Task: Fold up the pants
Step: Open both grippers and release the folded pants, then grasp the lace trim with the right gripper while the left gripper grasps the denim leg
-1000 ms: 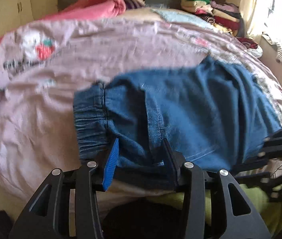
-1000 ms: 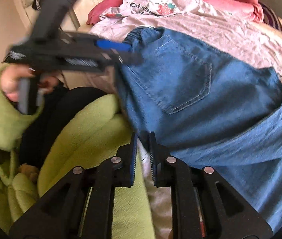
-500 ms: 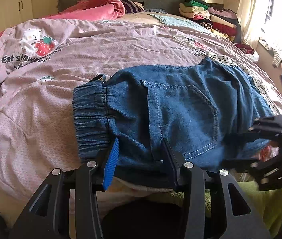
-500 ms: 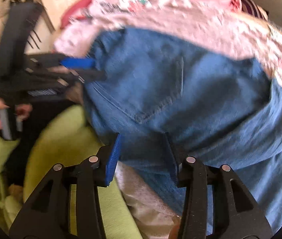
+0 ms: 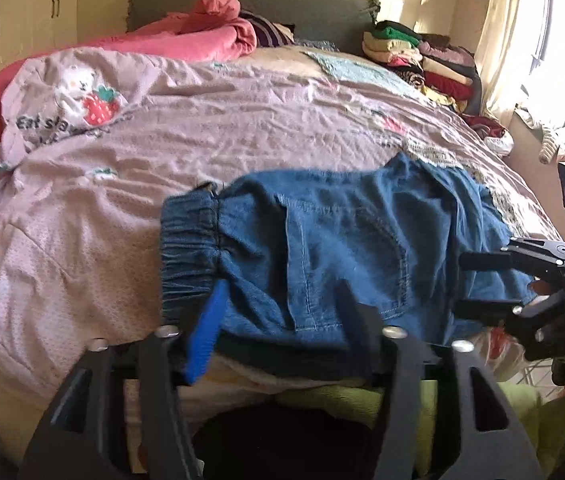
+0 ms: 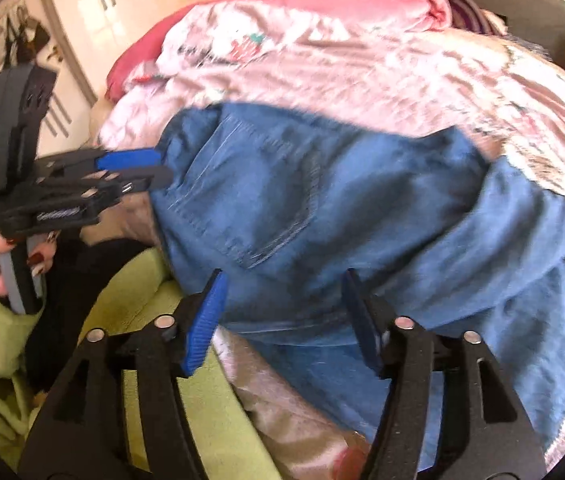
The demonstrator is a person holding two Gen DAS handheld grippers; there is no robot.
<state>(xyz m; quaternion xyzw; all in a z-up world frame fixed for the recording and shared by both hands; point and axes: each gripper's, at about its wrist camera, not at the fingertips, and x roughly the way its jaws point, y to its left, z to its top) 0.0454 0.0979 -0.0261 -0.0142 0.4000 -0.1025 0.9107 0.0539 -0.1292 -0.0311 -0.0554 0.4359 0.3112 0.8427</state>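
- Left wrist view: the blue denim pants (image 5: 342, 248) lie folded on the near edge of the bed (image 5: 222, 128), elastic waistband to the left. The pink cover reads "Eat sta…", the rest hidden. The left gripper (image 5: 278, 320) is spread wide at the pants' near hem, grasping nothing.
- Right wrist view: the right gripper (image 6: 282, 312) is also wide open, its fingers over the pants' near edge; the picture is blurred.
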